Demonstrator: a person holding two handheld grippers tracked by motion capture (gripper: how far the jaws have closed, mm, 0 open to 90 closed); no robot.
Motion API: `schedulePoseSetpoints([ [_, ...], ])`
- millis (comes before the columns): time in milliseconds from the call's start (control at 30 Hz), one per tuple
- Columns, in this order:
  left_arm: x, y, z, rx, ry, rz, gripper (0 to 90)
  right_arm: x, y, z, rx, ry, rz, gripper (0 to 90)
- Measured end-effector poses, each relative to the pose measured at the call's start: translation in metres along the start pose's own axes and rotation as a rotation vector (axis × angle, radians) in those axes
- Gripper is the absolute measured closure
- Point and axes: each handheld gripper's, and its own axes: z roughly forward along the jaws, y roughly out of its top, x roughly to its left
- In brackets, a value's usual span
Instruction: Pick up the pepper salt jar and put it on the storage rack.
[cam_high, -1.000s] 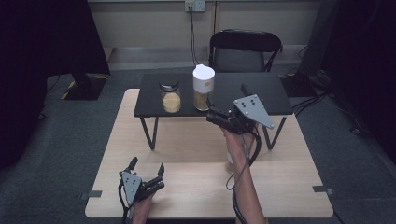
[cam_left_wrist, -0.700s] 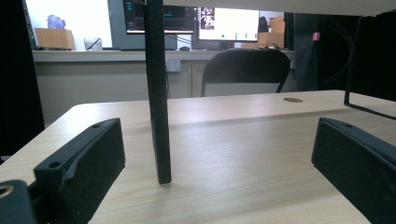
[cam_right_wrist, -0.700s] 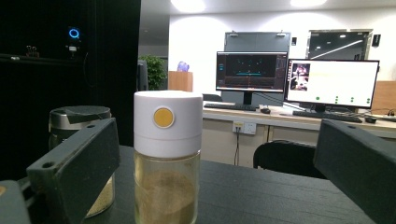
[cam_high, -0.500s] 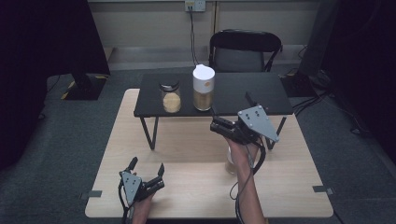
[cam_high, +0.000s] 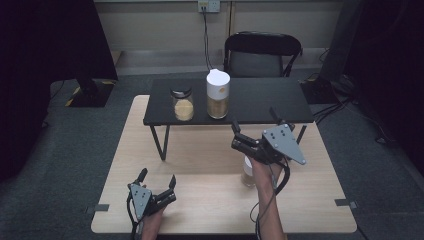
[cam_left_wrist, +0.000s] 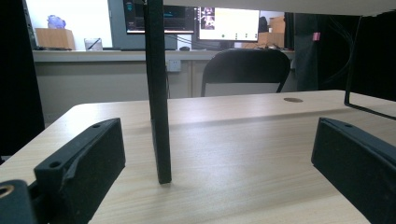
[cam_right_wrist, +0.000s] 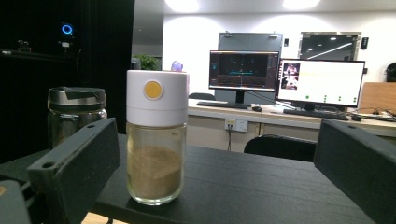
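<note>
Grey carpet surrounds a pale wood-grain desk (cam_high: 200, 165) with rounded corners, and a black matte shelf (cam_high: 260, 97) on thin metal legs stands along its far edge. On the shelf's left half stand two glass jars close together: a short one with a dark metal lid (cam_high: 183, 104) and a taller cylinder with a smooth white cap (cam_high: 218, 94), both partly filled with tan powder. A third small jar with a white top (cam_high: 247, 171) stands on the desk under the right hand.

The left tool (cam_high: 156, 184) rests near the desk's near left corner, its jaws spread wide with nothing between them; one flat black shelf leg (cam_left_wrist: 157, 93) stands straight ahead of it. The right tool (cam_high: 255, 131) hovers off the shelf's front edge toward its right end, released too, its blocky jaws framing the white-capped jar. Bare wood lies open across the desk's middle and right side.
</note>
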Motion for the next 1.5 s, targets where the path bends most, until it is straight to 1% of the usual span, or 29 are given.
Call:
schedulePoseSetpoints([
  [67,0.0,0.0,0.0,0.0,0.0,0.0,2.3,-0.002,-0.002,-0.003,-0.012,-0.009,0.003,0.0],
  [300,0.0,0.0,0.0,0.0,0.001,0.0,2.3,-0.007,-0.008,-0.016,-0.015,-0.029,0.006,0.0],
  [400,0.0,0.0,0.0,0.0,0.002,0.0,2.3,-0.01,-0.011,-0.022,-0.023,-0.047,0.007,0.0],
  [467,0.0,0.0,0.0,0.0,0.002,-0.001,2.3,-0.012,-0.013,-0.026,-0.027,-0.049,0.018,0.0],
  [633,0.0,0.0,0.0,0.0,0.003,0.0,2.3,-0.015,-0.018,-0.035,-0.026,-0.06,0.02,0.0],
  [733,0.0,0.0,0.0,0.0,0.003,0.0,2.3,-0.017,-0.021,-0.041,-0.034,-0.062,0.031,0.1],
  [867,0.0,0.0,0.0,0.0,0.003,0.0,2.3,-0.018,-0.025,-0.045,-0.029,-0.074,0.038,0.1],
  [1267,0.0,0.0,0.0,0.0,0.004,0.0,2.3,-0.023,-0.037,-0.063,-0.025,-0.106,0.039,0.0],
  [1300,0.0,0.0,0.0,0.0,0.004,0.0,2.3,-0.024,-0.038,-0.065,-0.024,-0.115,0.034,0.0],
  [1500,0.0,0.0,0.0,0.001,0.005,0.0,2.5,-0.028,-0.047,-0.072,-0.018,-0.13,0.051,0.0],
])
